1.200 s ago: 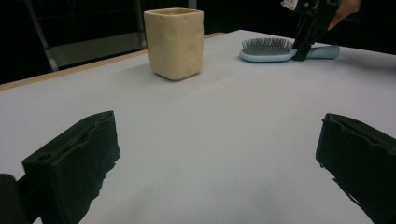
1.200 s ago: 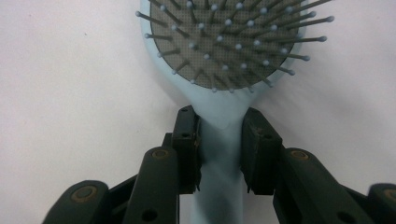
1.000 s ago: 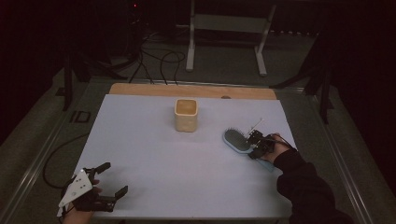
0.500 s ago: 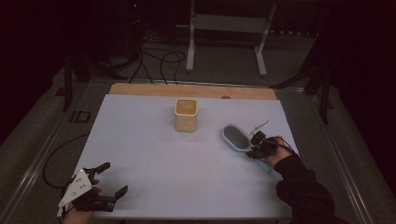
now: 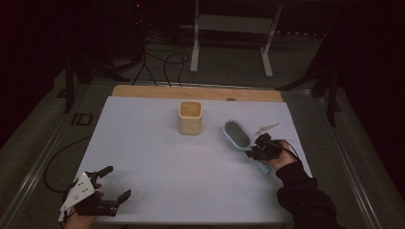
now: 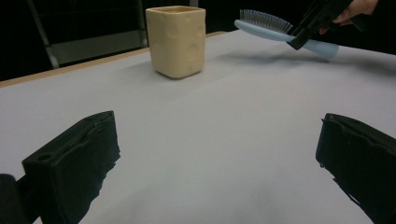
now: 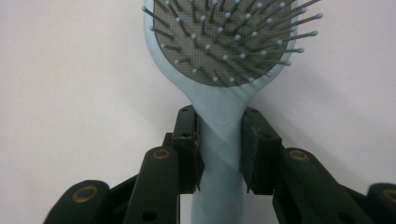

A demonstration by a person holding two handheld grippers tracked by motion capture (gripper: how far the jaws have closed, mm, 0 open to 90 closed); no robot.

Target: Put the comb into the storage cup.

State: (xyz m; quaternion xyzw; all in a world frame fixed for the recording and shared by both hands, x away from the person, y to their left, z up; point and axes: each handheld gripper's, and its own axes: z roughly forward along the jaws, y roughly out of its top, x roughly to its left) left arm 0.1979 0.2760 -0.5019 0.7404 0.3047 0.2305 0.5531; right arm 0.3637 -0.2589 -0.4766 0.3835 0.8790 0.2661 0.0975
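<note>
Taking the cream cup point(image 5: 190, 118) as the landmark: the left gripper point(image 5: 106, 189) sits well to the near left of it, low at the table's front edge, jaws spread wide with nothing between them. The cup stands upright near the middle of the white table point(image 5: 157, 157). Just right of the cup is the pale blue hairbrush point(image 5: 237, 134), bristles up, its head end toward the cup and its handle running away to the near right. The right gripper point(image 5: 256, 149) is clamped across that handle just below the head, jaws on either side. The brush appears lifted, head raised. This hand is plainly the nearer to the cup; any move toward it probably leads head first.
</note>
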